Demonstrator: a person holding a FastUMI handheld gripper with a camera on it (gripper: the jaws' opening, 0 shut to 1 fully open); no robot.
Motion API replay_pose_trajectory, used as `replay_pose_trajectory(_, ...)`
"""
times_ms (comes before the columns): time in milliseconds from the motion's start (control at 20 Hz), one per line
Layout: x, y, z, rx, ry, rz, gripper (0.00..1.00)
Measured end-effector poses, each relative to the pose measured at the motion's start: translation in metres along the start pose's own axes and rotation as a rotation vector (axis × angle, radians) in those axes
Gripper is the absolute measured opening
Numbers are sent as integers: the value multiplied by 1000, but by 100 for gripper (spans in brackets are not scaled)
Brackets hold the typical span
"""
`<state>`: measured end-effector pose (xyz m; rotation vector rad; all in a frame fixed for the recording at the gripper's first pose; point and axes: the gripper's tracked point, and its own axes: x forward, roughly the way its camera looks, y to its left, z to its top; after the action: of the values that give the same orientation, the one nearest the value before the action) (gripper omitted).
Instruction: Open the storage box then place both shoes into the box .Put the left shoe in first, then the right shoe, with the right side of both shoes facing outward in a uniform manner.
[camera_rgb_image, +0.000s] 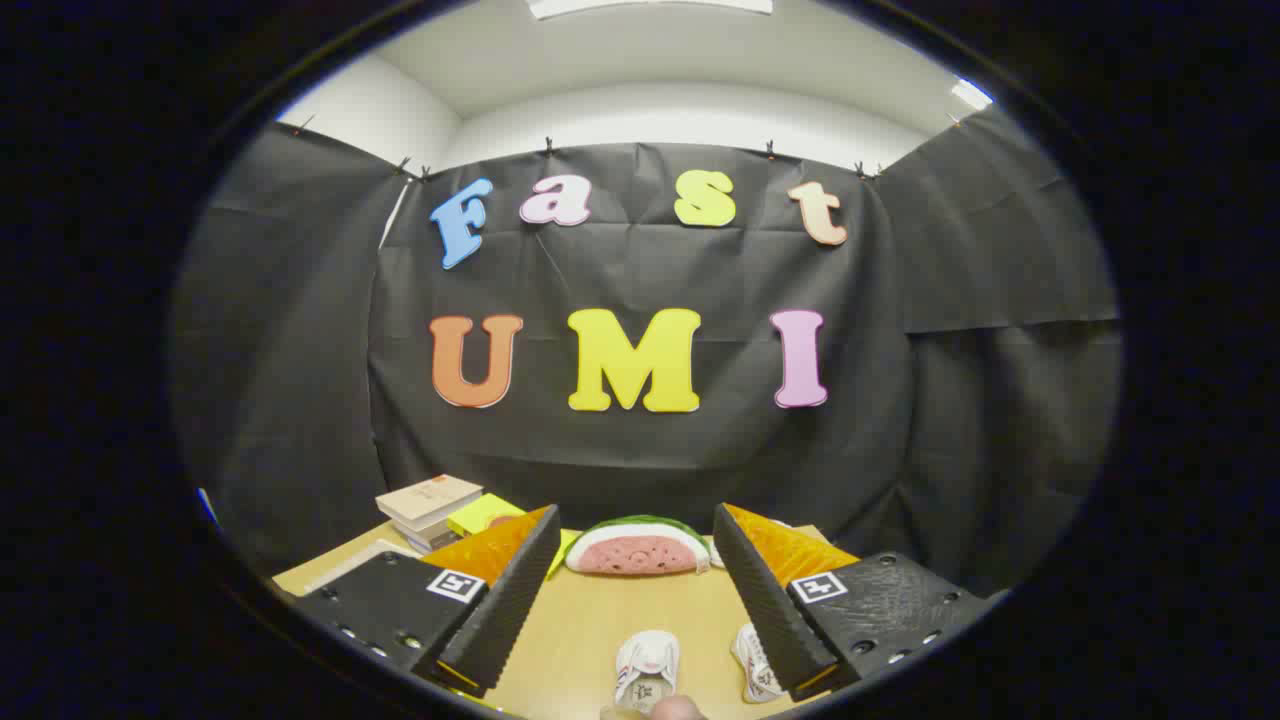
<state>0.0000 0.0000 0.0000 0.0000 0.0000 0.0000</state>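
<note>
**Two shoes on the table, fingers spread wide above them**

Two small white shoes lie on the wooden table (620, 610) in the lower centre of the frame. One shoe (646, 670) sits in the gap between the two fingers, its opening and laces facing up. The other shoe (757, 665) lies just beside it to the right, partly hidden behind the right finger.

The gripper (635, 590) hangs over the table with its fingers wide apart, holding nothing; both shoes are below and clear of the finger surfaces. A small rounded bit of something pale, possibly a person's finger, shows at the very bottom of the frame just under the first shoe; it is too little to tell.

Beyond the fingers, at the middle of the frame's lower part, a watermelon-slice plush (638, 546) rests on the table. To the lower left, a stack of books (428, 508) stands with a yellow item (484, 514) beside it.
</note>
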Motion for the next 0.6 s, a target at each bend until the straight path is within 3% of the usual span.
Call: replay_pose_trajectory(600,6,-8,-4,-9,15,25,95)
